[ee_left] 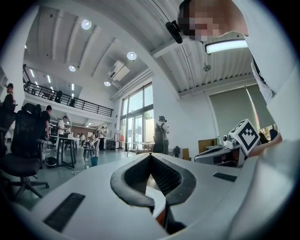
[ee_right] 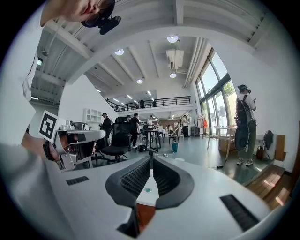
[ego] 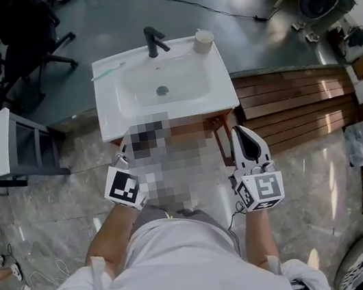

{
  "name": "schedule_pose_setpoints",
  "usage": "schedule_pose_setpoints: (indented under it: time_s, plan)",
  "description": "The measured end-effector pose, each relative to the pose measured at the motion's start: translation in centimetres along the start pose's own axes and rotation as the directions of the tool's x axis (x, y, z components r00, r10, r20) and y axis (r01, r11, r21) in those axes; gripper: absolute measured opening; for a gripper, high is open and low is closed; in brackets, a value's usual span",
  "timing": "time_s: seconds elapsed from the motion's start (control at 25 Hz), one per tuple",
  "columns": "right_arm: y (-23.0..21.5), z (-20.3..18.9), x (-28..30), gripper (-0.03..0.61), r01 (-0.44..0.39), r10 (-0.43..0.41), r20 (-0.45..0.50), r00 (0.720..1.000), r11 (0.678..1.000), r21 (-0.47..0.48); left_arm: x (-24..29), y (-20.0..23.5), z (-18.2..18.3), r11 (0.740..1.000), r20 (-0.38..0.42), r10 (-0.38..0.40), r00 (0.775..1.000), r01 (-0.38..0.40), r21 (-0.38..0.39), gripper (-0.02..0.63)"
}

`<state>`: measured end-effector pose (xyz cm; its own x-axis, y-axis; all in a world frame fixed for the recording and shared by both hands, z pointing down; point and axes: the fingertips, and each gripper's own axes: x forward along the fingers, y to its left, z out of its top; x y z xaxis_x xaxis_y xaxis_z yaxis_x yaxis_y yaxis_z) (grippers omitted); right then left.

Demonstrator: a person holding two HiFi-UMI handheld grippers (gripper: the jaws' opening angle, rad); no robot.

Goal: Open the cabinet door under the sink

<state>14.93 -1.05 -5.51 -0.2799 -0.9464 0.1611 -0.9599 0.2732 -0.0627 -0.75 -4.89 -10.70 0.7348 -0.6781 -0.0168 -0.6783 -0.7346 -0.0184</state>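
Note:
A white sink (ego: 160,85) stands right in front of me, seen from above. Only a thin strip of the wooden cabinet (ego: 214,125) shows beneath its front rim, and the door face is hidden. My left gripper (ego: 125,153) is held just before the sink's front left, jaws shut and empty. My right gripper (ego: 238,131) points up by the front right corner, also shut with nothing held. In the right gripper view the right gripper (ee_right: 150,153) frames a sliver of white sink (ee_right: 148,192) over brown cabinet (ee_right: 144,216). The left gripper (ee_left: 150,155) shows closed tips too.
On the sink are a black faucet (ego: 154,41), a cup (ego: 203,40) and a toothbrush (ego: 108,71). A wooden slatted platform (ego: 296,103) lies to the right and a white side table (ego: 1,145) to the left. Office chairs (ego: 23,37) stand behind. A person (ee_right: 243,124) stands further off.

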Motion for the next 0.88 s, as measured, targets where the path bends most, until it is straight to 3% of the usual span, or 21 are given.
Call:
schedule_pose_setpoints:
  time_s: [0.64,0.88]
  plan:
    - [-1.0,5.5,-1.3,0.046,-0.017,0.017,0.079,0.997,1.000,-0.004,-2.7,2.6,5.3,0.996,0.069,0.086,0.994,-0.086,0.000,0.009]
    - [-0.3,6.3,-0.7,0.046,-0.012,0.012,0.094,0.996,1.000,-0.001,-3.0,4.1,5.7,0.994,0.071,0.105,0.992,-0.105,-0.007,0.009]
